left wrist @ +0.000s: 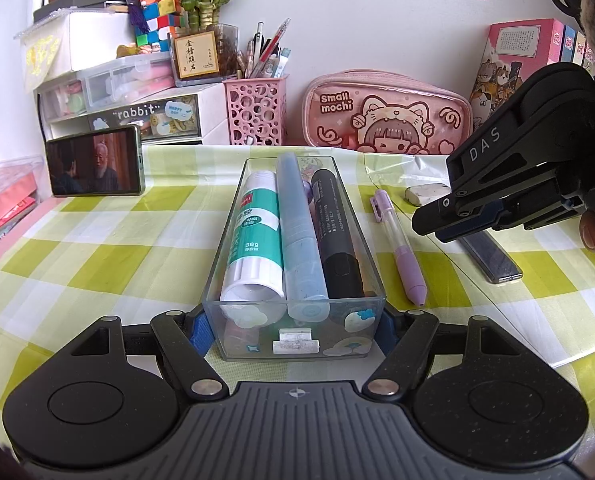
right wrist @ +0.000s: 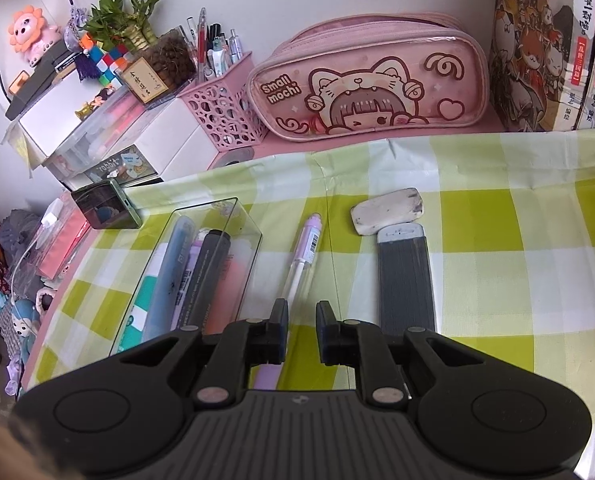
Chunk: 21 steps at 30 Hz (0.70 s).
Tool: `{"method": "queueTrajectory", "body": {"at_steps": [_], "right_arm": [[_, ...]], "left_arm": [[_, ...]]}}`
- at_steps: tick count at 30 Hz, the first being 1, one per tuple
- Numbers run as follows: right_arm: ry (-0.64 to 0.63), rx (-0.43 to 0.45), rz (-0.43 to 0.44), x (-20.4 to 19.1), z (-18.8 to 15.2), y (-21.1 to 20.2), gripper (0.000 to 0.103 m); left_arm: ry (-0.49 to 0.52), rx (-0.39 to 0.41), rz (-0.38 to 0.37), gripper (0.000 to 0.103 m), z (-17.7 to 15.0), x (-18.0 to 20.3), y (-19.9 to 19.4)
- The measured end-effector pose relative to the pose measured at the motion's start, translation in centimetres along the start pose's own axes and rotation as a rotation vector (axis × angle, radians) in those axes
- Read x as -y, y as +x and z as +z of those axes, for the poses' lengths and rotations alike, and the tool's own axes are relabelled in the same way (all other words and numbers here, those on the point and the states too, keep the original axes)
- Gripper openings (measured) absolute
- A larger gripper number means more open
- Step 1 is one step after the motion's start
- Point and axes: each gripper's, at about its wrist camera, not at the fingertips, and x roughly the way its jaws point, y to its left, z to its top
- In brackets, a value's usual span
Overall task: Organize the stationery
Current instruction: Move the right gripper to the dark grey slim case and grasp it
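Checked green-and-white cloth covers the desk, w/ a pink pencil case and pen cup along the back wall. Left gripper pinches the near end of the clear tray, pads on both side walls, steadying it. Tray already has a glue stick, blue tube and black marker. Loose on the cloth: purple pen just beside the tray, then eraser touching a grey flat case. Right gripper hangs over the pen's near end, jaws narrowly apart, nothing between them; pen lies under the left finger, not in the gap. Step looks like pen pickup. Next: shift slightly left to straddle the barrel, lower, close, then carry to the tray.
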Motion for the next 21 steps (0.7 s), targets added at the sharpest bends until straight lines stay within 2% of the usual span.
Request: {"method": "queueTrajectory", "body": {"at_steps": [5,11,17,21], "right_arm": [[0.090,0.060,-0.035,2.6,0.6,-1.5,0.028],[0.118,0.069,-0.128,5.1,0.6,-2.4,0.029],[0.037,0.052,-0.105,3.0,0.7,-1.8,0.029],[-0.004,0.049,-0.161,2.2,1.2,-1.0,0.029]], "left_arm": [[0.000,0.000,0.000,0.072,0.0,0.0,0.0],[0.000,0.000,0.000,0.072,0.0,0.0,0.0],[0.000,0.000,0.000,0.072,0.0,0.0,0.0],[0.000,0.000,0.000,0.072,0.0,0.0,0.0]]}}
